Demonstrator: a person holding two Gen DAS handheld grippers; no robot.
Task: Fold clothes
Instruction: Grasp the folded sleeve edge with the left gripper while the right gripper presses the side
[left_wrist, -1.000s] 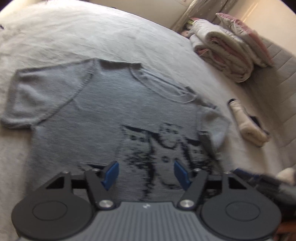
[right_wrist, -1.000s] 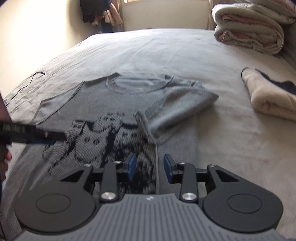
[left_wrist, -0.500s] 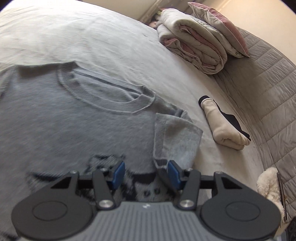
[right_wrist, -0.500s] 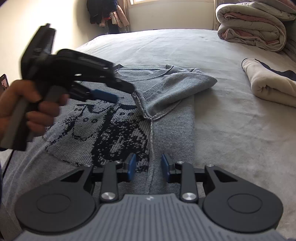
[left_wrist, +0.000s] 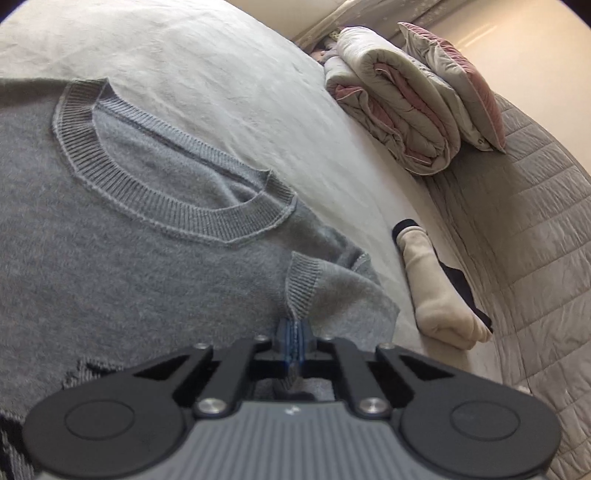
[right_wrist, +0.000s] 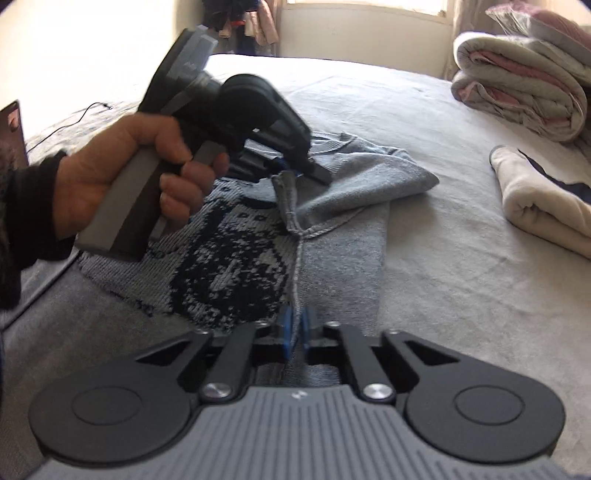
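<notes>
Grey knit sweater (left_wrist: 110, 258) soft, limp, likely stretchy; take by edges. Left gripper (left_wrist: 294, 332) clenched on sleeve cuff (left_wrist: 301, 291); right gripper (right_wrist: 295, 332) pinching folded side edge.

Sweater (right_wrist: 332, 258) flat on bed (right_wrist: 443, 295); folded garment (right_wrist: 535, 199) right of it; rolled duvet (right_wrist: 524, 96) behind.

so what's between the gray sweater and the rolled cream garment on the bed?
Only bare bedsheet. The right wrist view shows it best, between the gray sweater and the rolled cream garment; the left wrist view agrees.
</notes>
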